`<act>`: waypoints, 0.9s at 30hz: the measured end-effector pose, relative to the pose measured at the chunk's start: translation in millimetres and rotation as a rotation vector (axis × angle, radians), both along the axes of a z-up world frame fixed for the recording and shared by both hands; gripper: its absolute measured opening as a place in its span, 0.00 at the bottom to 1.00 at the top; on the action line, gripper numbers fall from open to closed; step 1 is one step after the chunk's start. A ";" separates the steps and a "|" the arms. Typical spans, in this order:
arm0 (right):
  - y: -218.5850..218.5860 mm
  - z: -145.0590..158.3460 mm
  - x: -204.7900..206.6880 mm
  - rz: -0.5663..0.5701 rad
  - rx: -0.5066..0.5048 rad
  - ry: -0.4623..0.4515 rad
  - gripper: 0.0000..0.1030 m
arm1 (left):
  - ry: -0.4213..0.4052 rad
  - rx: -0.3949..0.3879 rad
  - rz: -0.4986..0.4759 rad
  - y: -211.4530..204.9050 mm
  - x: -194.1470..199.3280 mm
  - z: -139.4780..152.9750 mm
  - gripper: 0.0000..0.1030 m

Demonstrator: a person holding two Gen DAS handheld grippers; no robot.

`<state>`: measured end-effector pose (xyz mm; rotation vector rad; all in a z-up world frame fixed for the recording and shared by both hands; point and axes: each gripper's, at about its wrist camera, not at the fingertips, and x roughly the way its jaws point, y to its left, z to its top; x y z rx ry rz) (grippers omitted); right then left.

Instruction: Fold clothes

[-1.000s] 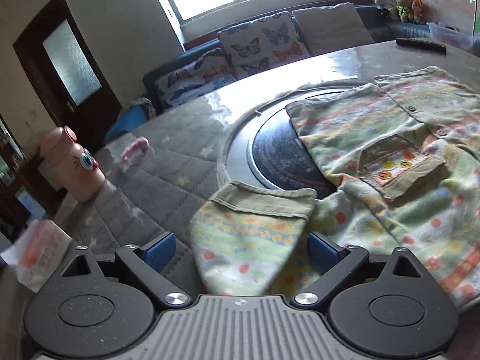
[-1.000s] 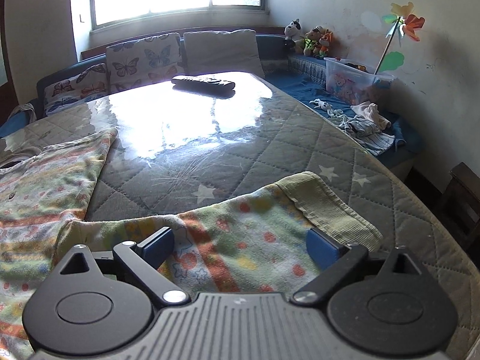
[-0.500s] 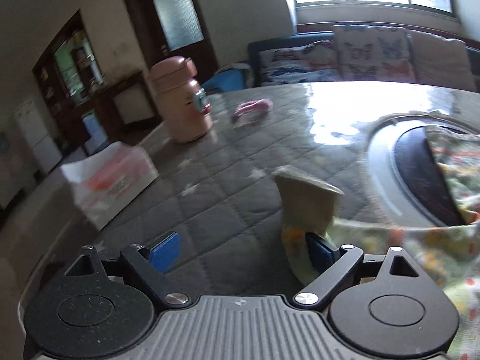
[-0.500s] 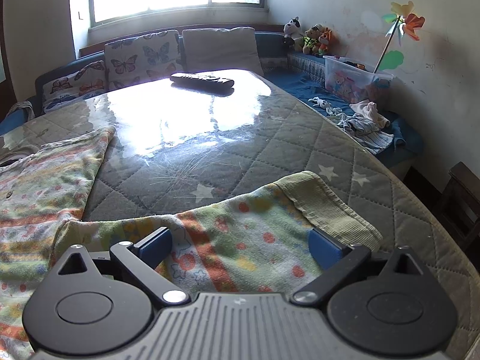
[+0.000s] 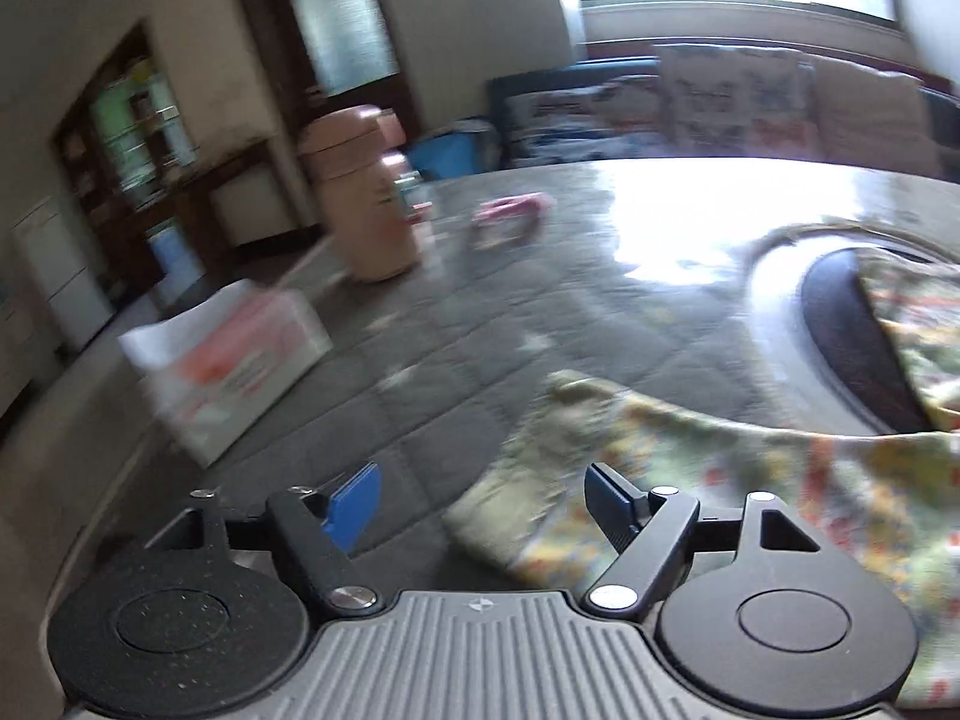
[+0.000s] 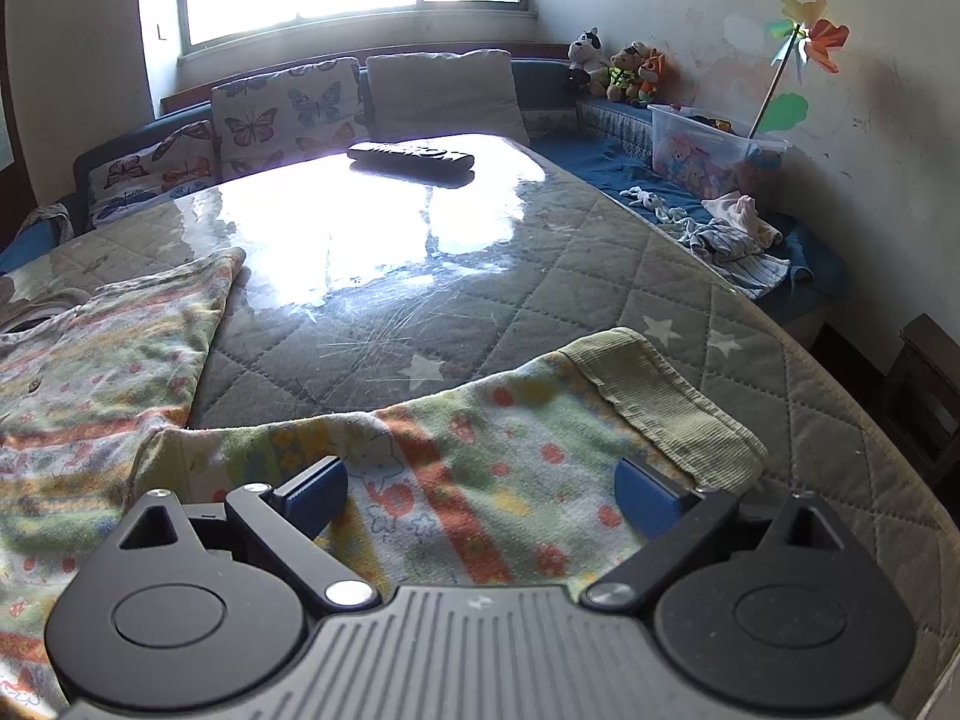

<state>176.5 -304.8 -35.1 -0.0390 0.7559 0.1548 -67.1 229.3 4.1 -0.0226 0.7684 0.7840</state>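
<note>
Both claws stand wide and hold nothing: left gripper (image 5: 483, 501) beside one sleeve cuff (image 5: 516, 504), though blur makes contact unsure, right gripper (image 6: 480, 495) over the other sleeve (image 6: 492, 468). Garment (image 6: 90, 360) lies spread on the table (image 6: 540, 300); folding seems hardly begun.

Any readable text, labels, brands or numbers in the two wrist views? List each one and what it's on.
None readable.
White box with red print, left wrist view: motion-blurred, illegible.
Pink flask: a small sticker, blurred.
Remote control: pale button markings, too small and glared.
Clear storage bin: cartoon bear pictures, no legible words.
Garment: printed flowers and figures only, no lettering.
</note>
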 end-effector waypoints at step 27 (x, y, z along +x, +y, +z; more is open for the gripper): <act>70.2 21.7 44.3 0.275 0.112 0.073 0.54 | 0.075 -0.022 -0.143 4.1 26.6 9.4 0.15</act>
